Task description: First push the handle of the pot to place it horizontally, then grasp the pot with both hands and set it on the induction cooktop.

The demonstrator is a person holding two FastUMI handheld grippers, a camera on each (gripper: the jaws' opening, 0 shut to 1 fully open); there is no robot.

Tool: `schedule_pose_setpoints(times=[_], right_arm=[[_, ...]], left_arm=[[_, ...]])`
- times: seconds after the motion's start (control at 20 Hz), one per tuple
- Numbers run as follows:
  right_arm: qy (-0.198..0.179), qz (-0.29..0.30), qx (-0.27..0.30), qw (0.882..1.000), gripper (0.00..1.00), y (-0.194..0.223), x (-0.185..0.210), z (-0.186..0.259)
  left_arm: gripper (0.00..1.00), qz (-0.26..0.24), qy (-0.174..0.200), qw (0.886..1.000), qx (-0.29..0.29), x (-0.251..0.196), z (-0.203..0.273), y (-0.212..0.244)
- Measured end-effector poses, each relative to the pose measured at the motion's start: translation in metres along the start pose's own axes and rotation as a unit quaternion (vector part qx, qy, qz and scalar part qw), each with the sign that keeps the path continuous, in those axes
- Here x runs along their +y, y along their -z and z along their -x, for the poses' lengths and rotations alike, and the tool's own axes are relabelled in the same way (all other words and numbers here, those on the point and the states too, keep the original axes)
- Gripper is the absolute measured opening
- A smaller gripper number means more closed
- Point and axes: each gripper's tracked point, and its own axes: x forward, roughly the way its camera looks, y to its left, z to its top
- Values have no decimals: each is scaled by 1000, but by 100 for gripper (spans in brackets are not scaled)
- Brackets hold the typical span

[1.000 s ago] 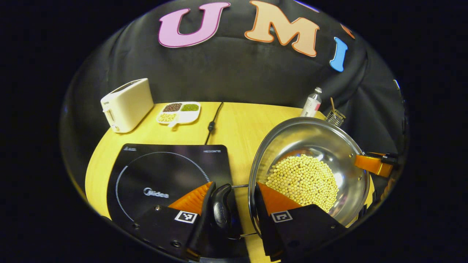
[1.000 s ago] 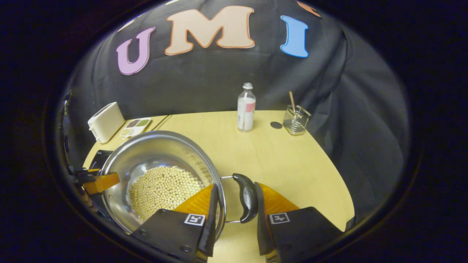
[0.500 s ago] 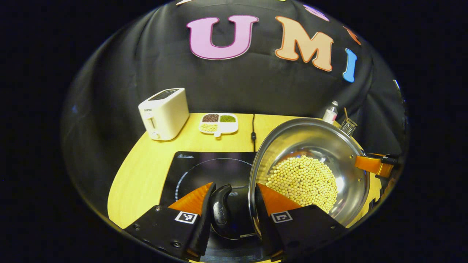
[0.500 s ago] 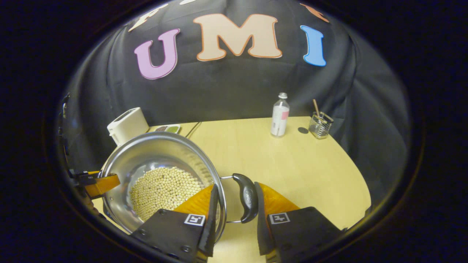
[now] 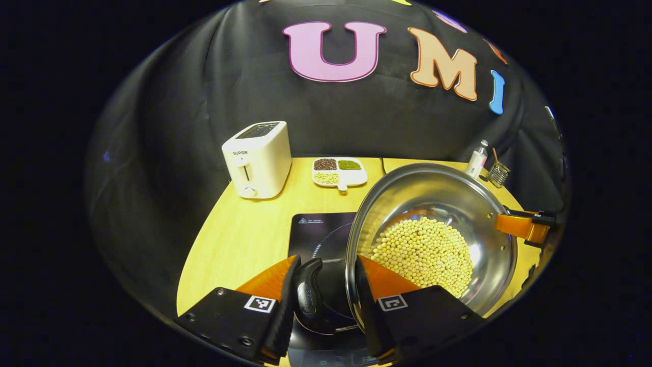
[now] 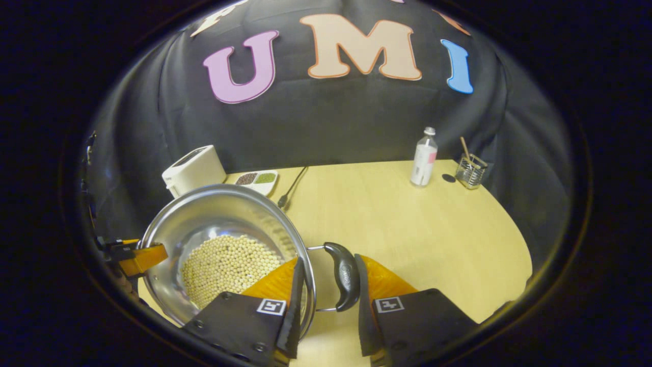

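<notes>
Hanging between both tongs [image 5: 322,300]; pot [image 5: 433,234]

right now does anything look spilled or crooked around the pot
Nothing stands out. The beans lie inside the pot, none on the table. The left gripper and right gripper each grip a side handle, and the pot hangs partly over the cooktop.
</notes>
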Motion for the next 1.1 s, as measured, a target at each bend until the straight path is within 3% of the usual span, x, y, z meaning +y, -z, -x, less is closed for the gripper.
schedule_pose_setpoints(times=[0.05, 0.15, 0.2, 0.45, 0.75, 0.85, 1.1], right_arm=[[1, -1, 0, 1000, 42, 1, 7, -4], [8, 3, -3, 1000, 55, -2, 21, -8], [12, 7, -7, 1000, 48, -4, 28, -10], [29, 10, -10, 999, 42, -1, 51, -19], [38, 14, -8, 999, 43, 5, 57, -24], [39, 18, -15, 999, 45, 5, 56, -23], [32, 0, -26, 999, 62, 4, 58, -23]], left_arm=[[58, 3, 2, 1000, 4, 7, -3, 1], [59, -2, 4, 1000, 6, 21, -10, 1], [59, -6, 5, 1000, 2, 27, -14, -3], [58, -12, 16, 1000, 10, 48, -29, 1], [61, -13, 13, 1000, 6, 53, -32, 3], [64, -20, 6, 1000, 1, 54, -32, 5], [80, -23, -13, 1000, -1, 52, -36, 17]])
